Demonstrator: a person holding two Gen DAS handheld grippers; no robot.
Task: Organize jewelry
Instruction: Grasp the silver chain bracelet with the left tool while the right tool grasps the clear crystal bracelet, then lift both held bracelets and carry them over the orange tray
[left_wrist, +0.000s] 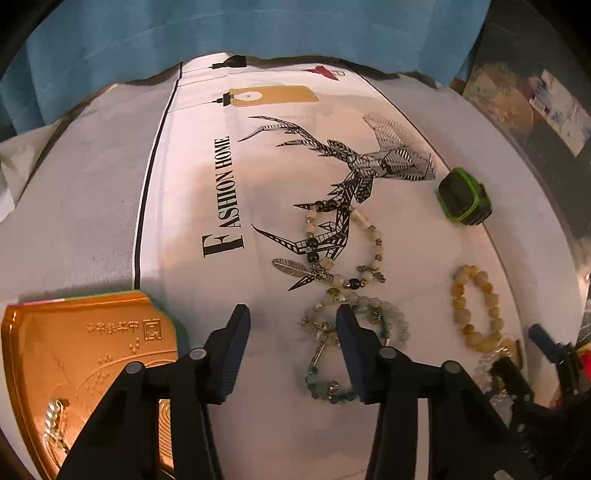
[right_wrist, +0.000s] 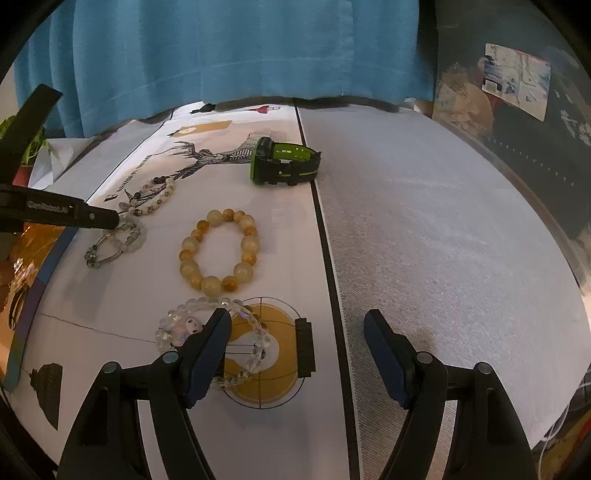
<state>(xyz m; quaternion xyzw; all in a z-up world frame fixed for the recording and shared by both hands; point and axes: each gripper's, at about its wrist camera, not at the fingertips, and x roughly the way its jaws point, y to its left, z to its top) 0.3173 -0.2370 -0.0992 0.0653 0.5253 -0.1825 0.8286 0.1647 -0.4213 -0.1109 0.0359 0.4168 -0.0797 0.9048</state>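
Chunky amber-yellow bead bracelet (right_wrist: 219, 251), round

Left hand-held gripper (left_wrist: 293, 325) and right hand-held gripper (right_wrist: 297, 332) both gape wide, holding nothing.

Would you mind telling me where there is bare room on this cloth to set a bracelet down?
The grey woven panel right of the black stripe is bare. Left of it is crowded: green-black watch, yellow bead bracelet, clear bead bracelet, gold tin.

Four beaded bracelets (right_wrist: 218, 250) and a green-black watch (right_wrist: 284, 161) lie flat, apart.
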